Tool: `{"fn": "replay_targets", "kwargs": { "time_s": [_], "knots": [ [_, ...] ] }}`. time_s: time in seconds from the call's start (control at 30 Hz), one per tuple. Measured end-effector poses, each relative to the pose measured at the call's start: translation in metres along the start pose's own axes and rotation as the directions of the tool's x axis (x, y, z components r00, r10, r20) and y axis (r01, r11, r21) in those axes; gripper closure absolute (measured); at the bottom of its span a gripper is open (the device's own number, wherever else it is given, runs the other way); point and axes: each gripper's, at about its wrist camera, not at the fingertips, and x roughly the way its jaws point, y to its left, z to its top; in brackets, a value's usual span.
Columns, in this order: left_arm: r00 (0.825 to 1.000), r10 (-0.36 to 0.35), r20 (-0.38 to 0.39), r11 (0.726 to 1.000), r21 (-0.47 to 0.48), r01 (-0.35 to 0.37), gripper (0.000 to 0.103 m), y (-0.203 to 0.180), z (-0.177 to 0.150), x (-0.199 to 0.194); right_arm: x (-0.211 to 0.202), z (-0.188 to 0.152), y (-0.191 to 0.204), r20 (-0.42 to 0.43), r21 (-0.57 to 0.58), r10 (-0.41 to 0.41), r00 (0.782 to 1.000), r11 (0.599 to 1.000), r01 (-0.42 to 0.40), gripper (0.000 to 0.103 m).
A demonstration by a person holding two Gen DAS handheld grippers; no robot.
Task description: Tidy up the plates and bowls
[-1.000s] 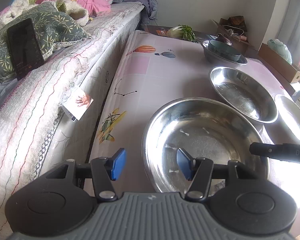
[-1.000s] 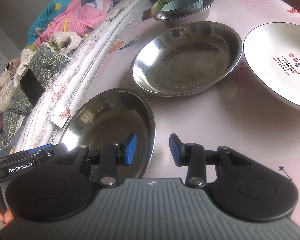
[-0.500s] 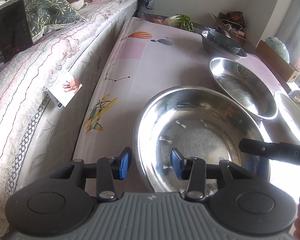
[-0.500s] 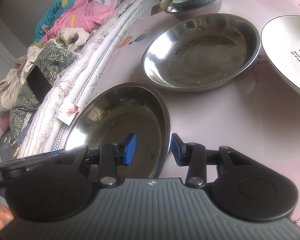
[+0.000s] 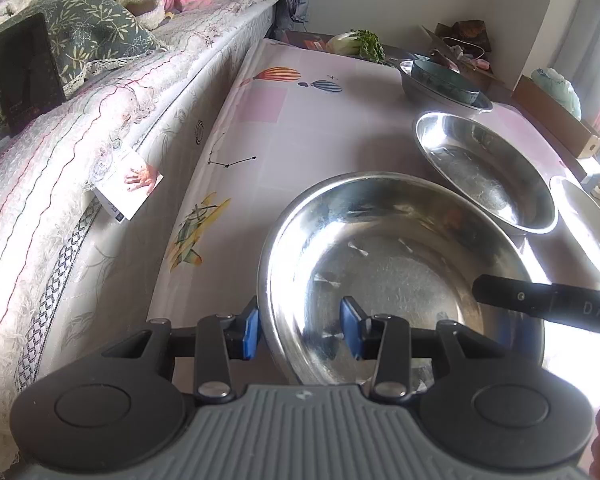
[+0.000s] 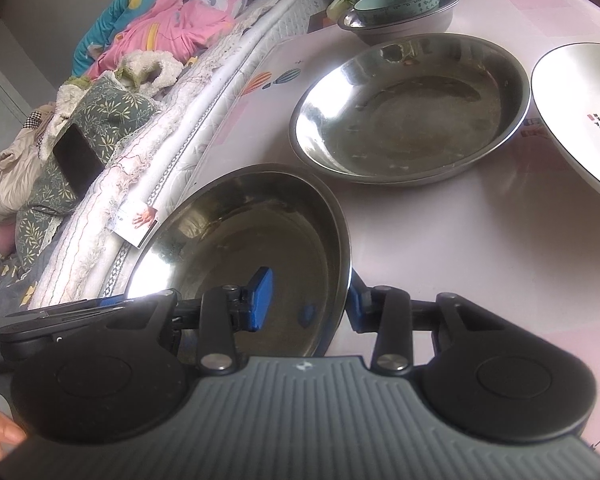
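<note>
- Patterned pink tablecloth (image 5: 300, 136) beside a bed (image 5: 100, 120) carries our dishes.
- Our left gripper (image 5: 300, 330) straddles the near steel basin's (image 5: 400, 272) left rim, pads apart.
- Our right gripper (image 6: 306, 300) straddles its right rim; we cannot tell if it pinches.

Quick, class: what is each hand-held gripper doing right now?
Left hand-held gripper: straddles near steel bowl rim, grip unclear.
Right hand-held gripper: straddles the opposite rim, grip unclear.

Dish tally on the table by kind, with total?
Steel basins: 3, namely near steel basin, middle steel basin, far steel basin
Teal bowl, sitting in the far basin: 1
White plate: 1
Total: 5
</note>
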Motion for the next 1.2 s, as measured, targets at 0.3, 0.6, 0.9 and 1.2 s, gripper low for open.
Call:
{"fn": "replay_targets", "kwargs": {
  "time_s": [0.3, 0.6, 0.9, 1.2],
  "knots": [
    [1.000, 0.002, 0.004, 1.000, 0.003, -0.002, 0.061, -0.0003, -0.0022, -0.0032, -0.0065, -0.0001, 0.0057, 0.016, -0.034, -0.009, 1.000, 0.999, 0.010, 0.067],
    [1.000, 0.003, 0.015, 1.000, 0.010, -0.003, 0.061, 0.0000, -0.0031, -0.0063, -0.0080, -0.0008, 0.0075, 0.018, -0.040, -0.011, 1.000, 0.999, 0.012, 0.067],
    [1.000, 0.002, 0.015, 1.000, 0.011, -0.002, 0.061, -0.0001, -0.0036, -0.0061, -0.0086, -0.0009, 0.0083, 0.018, -0.042, -0.012, 1.000, 0.999, 0.013, 0.067],
    [1.000, 0.003, 0.015, 1.000, 0.014, -0.003, 0.061, -0.0014, -0.0043, -0.0062, -0.0086, -0.0009, 0.0087, 0.019, -0.043, -0.013, 1.000, 0.999, 0.014, 0.067]
  ]
}}
